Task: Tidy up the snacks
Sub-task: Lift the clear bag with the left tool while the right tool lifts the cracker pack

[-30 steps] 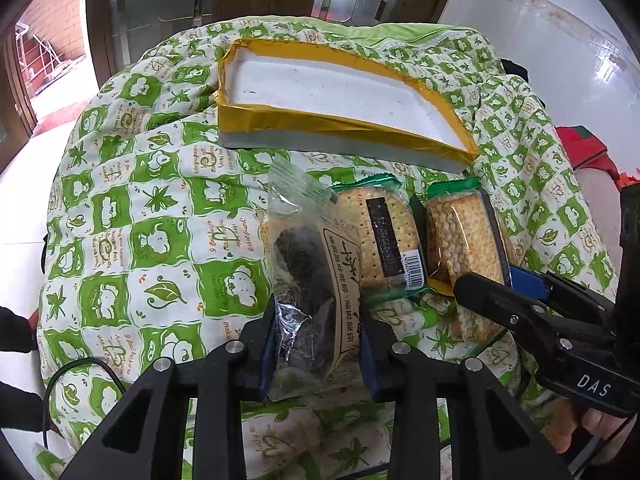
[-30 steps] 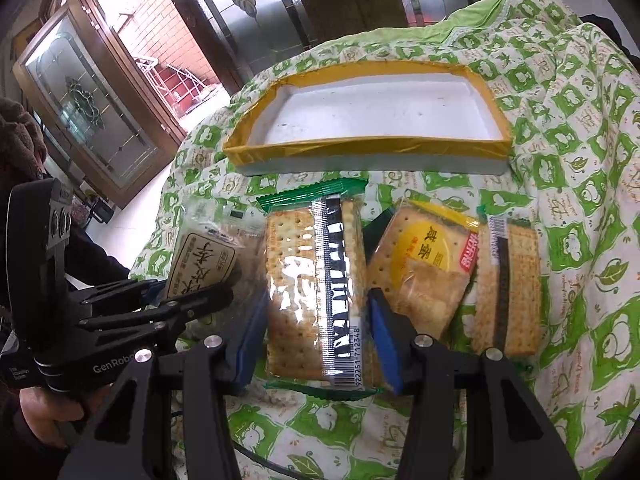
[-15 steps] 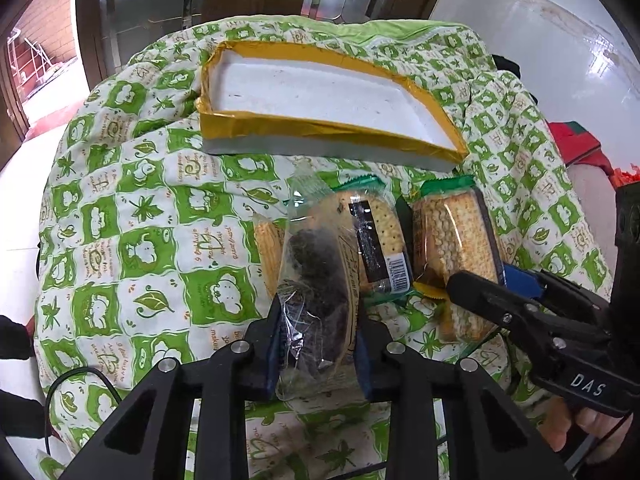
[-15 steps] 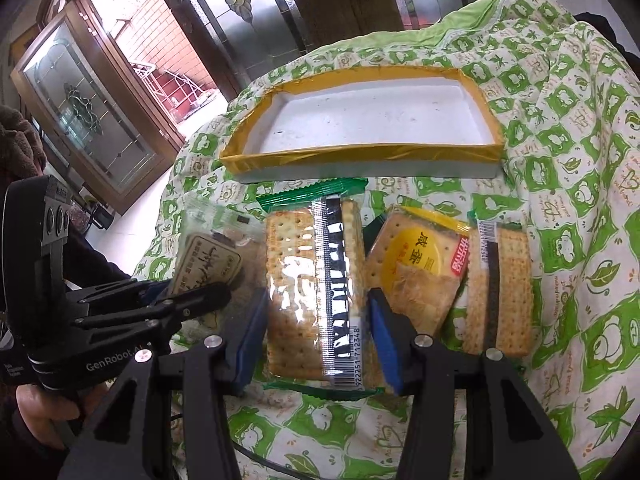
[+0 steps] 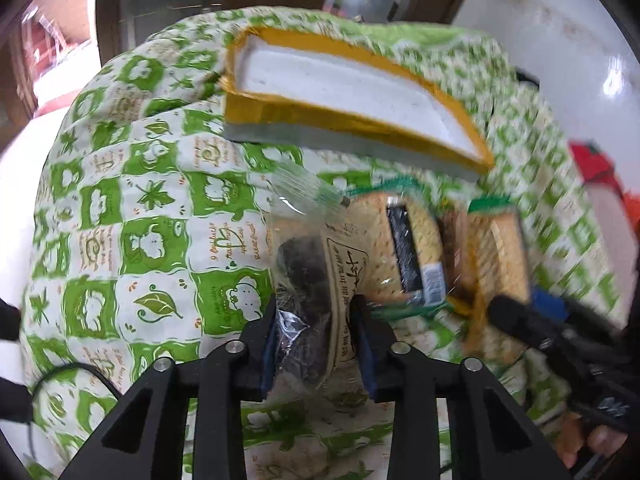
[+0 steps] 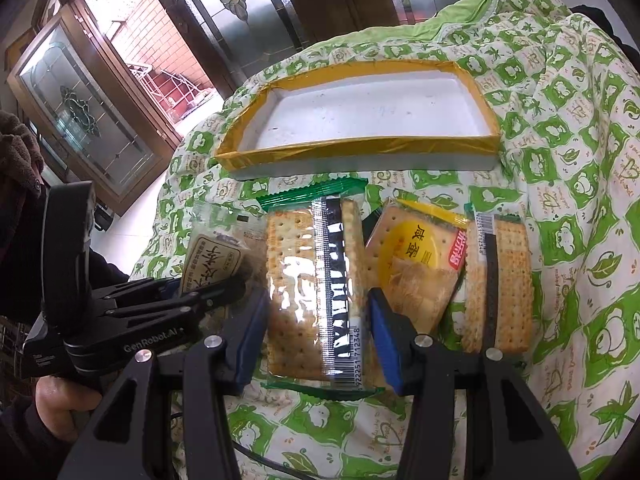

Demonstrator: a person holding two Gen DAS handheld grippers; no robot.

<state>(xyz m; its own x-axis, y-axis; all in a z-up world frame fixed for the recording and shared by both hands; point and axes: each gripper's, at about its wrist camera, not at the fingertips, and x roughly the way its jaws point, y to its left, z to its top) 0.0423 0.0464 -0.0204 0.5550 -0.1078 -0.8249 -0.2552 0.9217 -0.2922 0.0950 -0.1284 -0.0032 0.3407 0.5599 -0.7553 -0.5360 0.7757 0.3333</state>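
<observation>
Left tongs (image 5: 316, 336) clamped on clear bag of dark snack (image 5: 308, 280), lifted at left end of snack row. Right tongs (image 6: 316, 320) pinched on green-edged cracker pack (image 6: 316, 280), flat on green-patterned quilt (image 6: 560, 160). Yellow cracker pack (image 6: 416, 268) just right, another cracker pack (image 6: 500, 280) beside. Yellow-rimmed white tray (image 6: 360, 148) behind row.

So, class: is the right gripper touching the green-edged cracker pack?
Touching. The right wrist view shows the right gripper with both blue pads pressed against the sides of the cracker pack, no gap.
</observation>
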